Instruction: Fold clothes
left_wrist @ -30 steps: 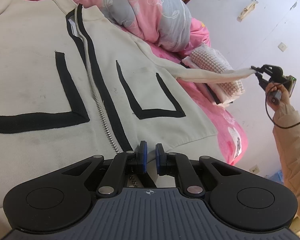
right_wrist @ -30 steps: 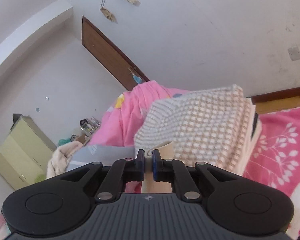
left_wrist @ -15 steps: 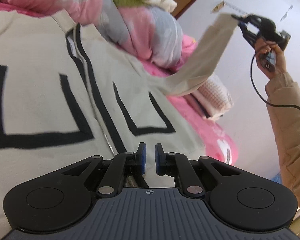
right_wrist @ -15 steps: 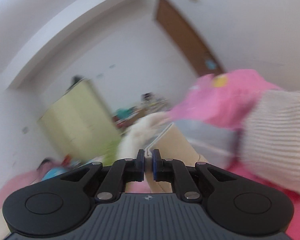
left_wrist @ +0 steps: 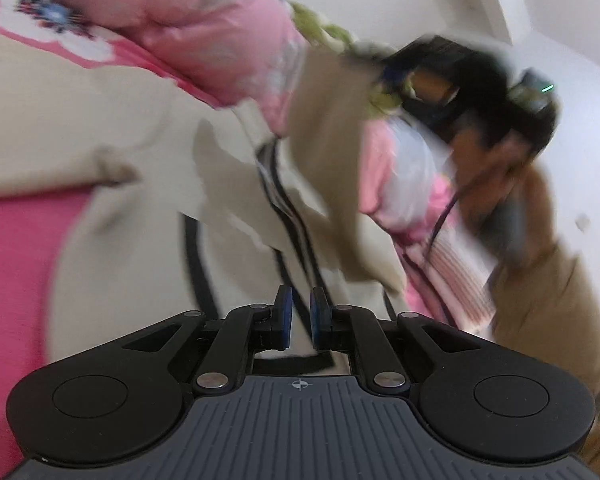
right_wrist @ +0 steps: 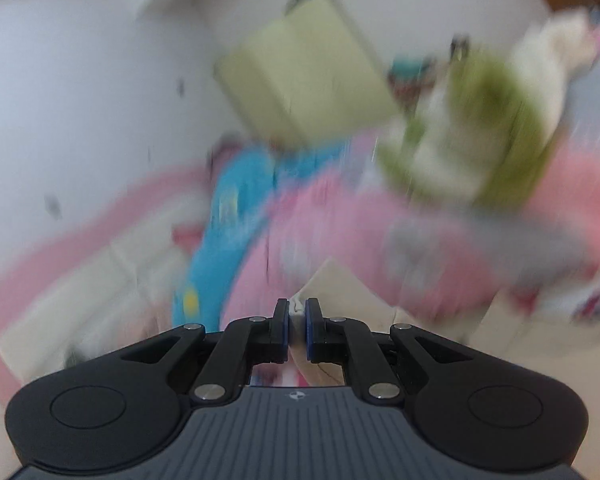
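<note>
Jacket: cream, with black trim lines and a central zipper; lies spread on the pink bedding, directly ahead of and below the left fingers. Both views are motion-blurred.
Sleeve: lifted off the jacket body, hanging as a tan band from the upper right down toward the zipper line, ahead of the left fingers.
Jacket edges: the left side edge curves against bare pink bedding to the left of the left fingers; the collar end lies beyond the fingertips, under the sleeve.
Open room: bare bedding lies left of the left fingers; a pink and grey quilt crowds the far side beyond the collar.
Left gripper: fingers slightly apart with a narrow gap; jacket fabric shows through the gap, nothing pinched between the pads.
Right gripper: fingers pressed onto a cream fold of sleeve cloth, which stands up between the blue pads.
Right gripper, from the left wrist view: at the sleeve's upper end, carried by a hand in a tan sleeve cuff.
Beyond right fingers: pale green cabinet and heaped bedding, too blurred to detail.
</note>
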`<state>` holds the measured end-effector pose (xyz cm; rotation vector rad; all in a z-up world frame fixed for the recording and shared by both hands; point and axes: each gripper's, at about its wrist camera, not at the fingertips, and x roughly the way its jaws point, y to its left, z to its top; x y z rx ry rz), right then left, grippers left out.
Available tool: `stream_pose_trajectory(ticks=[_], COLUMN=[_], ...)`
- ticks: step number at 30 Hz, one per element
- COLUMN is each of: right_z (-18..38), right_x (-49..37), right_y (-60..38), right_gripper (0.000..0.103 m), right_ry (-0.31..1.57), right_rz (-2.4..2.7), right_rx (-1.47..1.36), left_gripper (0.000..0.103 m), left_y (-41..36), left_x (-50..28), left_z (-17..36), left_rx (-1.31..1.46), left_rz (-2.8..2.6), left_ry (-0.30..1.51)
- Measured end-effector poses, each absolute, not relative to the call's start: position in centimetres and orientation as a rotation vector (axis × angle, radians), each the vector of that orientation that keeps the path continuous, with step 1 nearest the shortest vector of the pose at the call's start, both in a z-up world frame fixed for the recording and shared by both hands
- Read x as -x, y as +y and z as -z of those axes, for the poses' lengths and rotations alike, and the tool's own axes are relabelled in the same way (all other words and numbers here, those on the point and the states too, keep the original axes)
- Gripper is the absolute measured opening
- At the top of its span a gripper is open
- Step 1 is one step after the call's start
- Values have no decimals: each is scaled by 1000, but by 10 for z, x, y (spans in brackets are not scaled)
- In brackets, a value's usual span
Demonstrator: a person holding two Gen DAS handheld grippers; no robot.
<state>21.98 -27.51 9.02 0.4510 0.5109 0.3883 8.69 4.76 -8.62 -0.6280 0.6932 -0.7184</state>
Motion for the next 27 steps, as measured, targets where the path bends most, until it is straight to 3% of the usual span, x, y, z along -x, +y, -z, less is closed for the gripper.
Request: stream_pose_trajectory(ticks=[3, 6, 8, 10, 15, 25, 27], right_z=[-25, 16, 12, 2, -4, 78, 94], right_x=[-233, -232, -220, -209, -153, -29, -13], right_y=[-219, -208, -227, -261, -358, -479, -487], right_gripper=[17, 18, 24, 43, 45, 45, 44], right_ry=[757, 954, 918, 840, 655, 458, 409], right_rz=[-407, -474, -476, -450, -282, -3, -10], right_rx=[-359, -452, -525, -604, -759, -1010, -1065], left_gripper=[8, 11, 16, 27, 41, 42, 32], left_y=[62, 69, 70, 71, 49, -1, -7], left_x=[-91, -94, -97, -103, -138, -193, -193], left_z=[87, 88, 87, 84, 74, 86, 86], left_rx=[649, 667, 676, 683, 625, 367, 326], left_rz=[675, 643, 625, 609, 531, 315, 290], left_ry=[698, 700, 698, 694, 691, 792, 779])
